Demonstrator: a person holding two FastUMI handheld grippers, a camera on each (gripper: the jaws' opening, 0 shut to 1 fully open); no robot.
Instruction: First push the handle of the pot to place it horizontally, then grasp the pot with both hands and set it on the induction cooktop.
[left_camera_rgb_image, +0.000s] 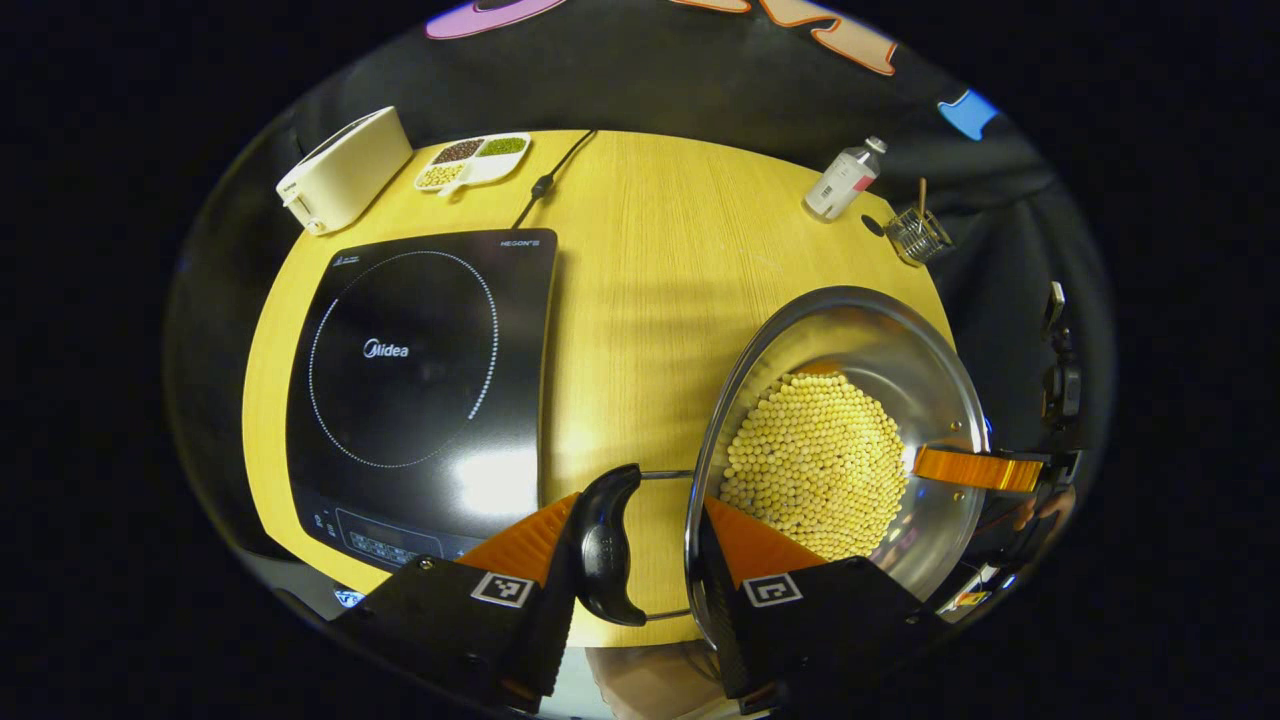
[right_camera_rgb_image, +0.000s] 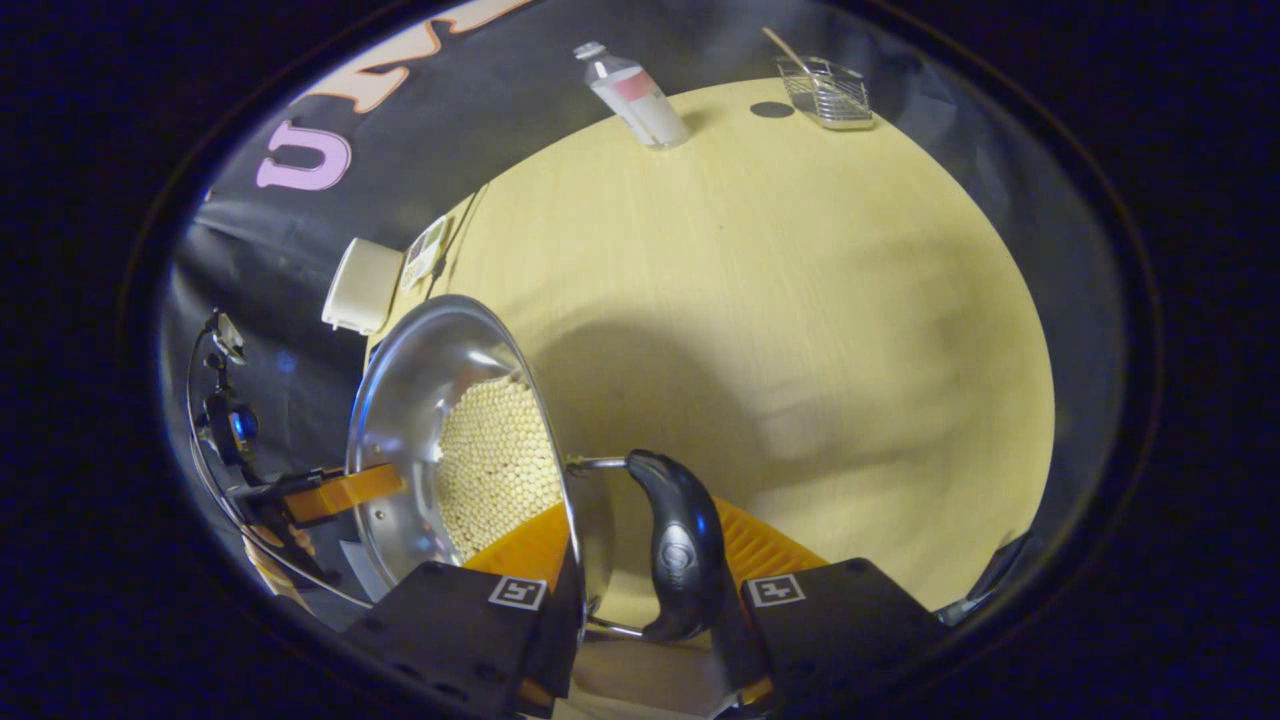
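In the left gripper view the cooktop (left_camera_rgb_image: 420, 385) lies on the table (left_camera_rgb_image: 650, 300), left of the pot (left_camera_rgb_image: 850, 440), a bare strip between them. Beans (left_camera_rgb_image: 815, 465) sit inside the pot. Behind the cooktop, along the far edge, stand a toaster (left_camera_rgb_image: 345, 168) and a divided dish (left_camera_rgb_image: 472, 160); far right, a bottle (left_camera_rgb_image: 845, 180) beside a wire basket (left_camera_rgb_image: 918, 234).
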